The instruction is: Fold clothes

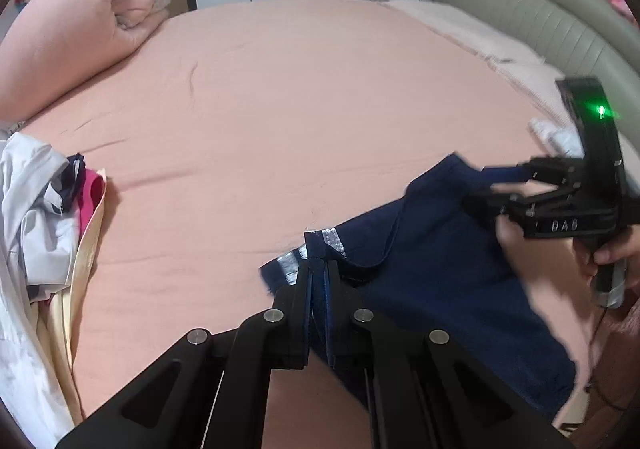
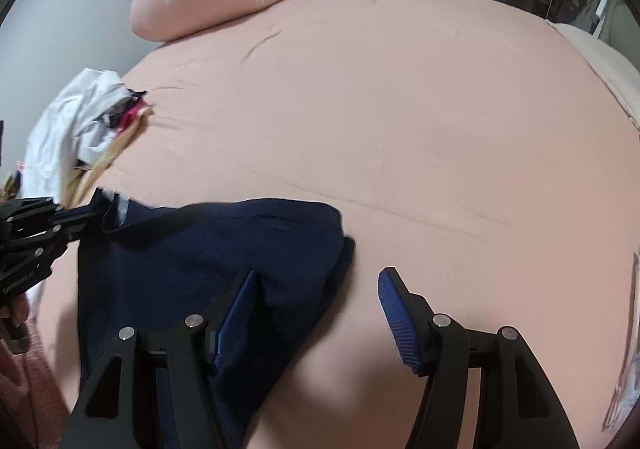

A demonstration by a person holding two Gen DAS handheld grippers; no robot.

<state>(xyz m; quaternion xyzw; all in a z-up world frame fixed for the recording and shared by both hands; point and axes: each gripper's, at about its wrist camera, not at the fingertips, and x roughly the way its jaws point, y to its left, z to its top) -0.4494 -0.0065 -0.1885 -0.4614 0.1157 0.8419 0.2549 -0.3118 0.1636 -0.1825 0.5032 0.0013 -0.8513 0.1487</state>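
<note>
A navy blue garment (image 1: 440,273) with silver-grey stripes lies partly spread on the pink bed sheet (image 1: 280,121). My left gripper (image 1: 319,265) is shut on its striped edge and lifts that corner slightly. In the right wrist view the left gripper (image 2: 98,209) pinches the same corner at the far left. My right gripper (image 2: 320,285) stands open just above the garment's (image 2: 208,249) right edge; its left finger is over the cloth and its right finger over bare sheet. The left wrist view shows the right gripper (image 1: 486,189) open over the garment's far corner, held by a hand (image 1: 612,249).
A rolled pink duvet (image 1: 80,21) lies at the bed's far left corner. A pile of white, pink and cream clothes (image 1: 44,233) sits at the left edge. A grey padded headboard (image 1: 540,17) curves along the right, with a pale pillow (image 1: 472,33) before it.
</note>
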